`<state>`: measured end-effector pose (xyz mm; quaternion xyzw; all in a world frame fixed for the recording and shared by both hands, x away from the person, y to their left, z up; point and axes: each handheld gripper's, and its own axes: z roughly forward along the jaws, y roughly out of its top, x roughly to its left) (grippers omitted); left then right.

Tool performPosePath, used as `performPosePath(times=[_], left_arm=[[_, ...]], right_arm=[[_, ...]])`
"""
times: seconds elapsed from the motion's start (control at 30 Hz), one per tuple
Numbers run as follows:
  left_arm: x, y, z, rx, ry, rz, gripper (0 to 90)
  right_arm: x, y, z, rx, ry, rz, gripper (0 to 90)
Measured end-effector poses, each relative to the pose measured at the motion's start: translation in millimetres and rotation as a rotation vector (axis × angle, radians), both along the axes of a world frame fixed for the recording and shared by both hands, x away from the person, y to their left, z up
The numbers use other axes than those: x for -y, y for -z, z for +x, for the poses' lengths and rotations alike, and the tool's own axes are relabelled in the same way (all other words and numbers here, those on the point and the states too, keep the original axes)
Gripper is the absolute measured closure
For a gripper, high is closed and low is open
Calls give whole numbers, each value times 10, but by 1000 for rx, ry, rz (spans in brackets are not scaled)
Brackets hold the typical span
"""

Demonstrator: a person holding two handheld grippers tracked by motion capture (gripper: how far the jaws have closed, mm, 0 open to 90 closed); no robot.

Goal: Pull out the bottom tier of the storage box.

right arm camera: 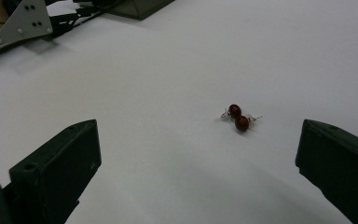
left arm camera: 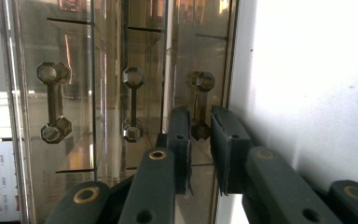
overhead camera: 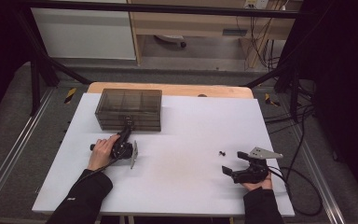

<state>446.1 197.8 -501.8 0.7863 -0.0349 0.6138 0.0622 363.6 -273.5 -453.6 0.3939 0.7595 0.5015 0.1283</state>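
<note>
A smoked clear drawer box (overhead camera: 128, 109) with three drawers stands at the table's back left. My left gripper (overhead camera: 127, 123), turned on its side, reaches its front. Its jaws (left arm camera: 200, 113) stand close on either side of the handle (left arm camera: 201, 81) of the drawer nearest the table, with a slim gap still showing. Two small red bead earrings (overhead camera: 222, 153) lie on the white table (overhead camera: 182, 186). My right gripper (overhead camera: 231, 161) rests just short of them, wide open, with the earrings (right arm camera: 238, 117) ahead between its jaws (right arm camera: 198, 135).
The other two drawers' handles (left arm camera: 53, 102) (left arm camera: 133, 105) are untouched and all drawers look pushed in. The left gripper's grey plate (right arm camera: 23, 21) shows far off in the right gripper view. Black frame bars and cables surround the table.
</note>
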Motion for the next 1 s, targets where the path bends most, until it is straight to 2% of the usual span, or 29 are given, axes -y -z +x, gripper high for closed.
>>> performPosePath(times=[0.47,1.0], left_arm=[[13,28,-7,28,3,37,796],[14,38,-15,41,6,42,805]], right_arm=[[0,0,1,-1,0,0,6],[-4,2,3,-4,1,0,6]])
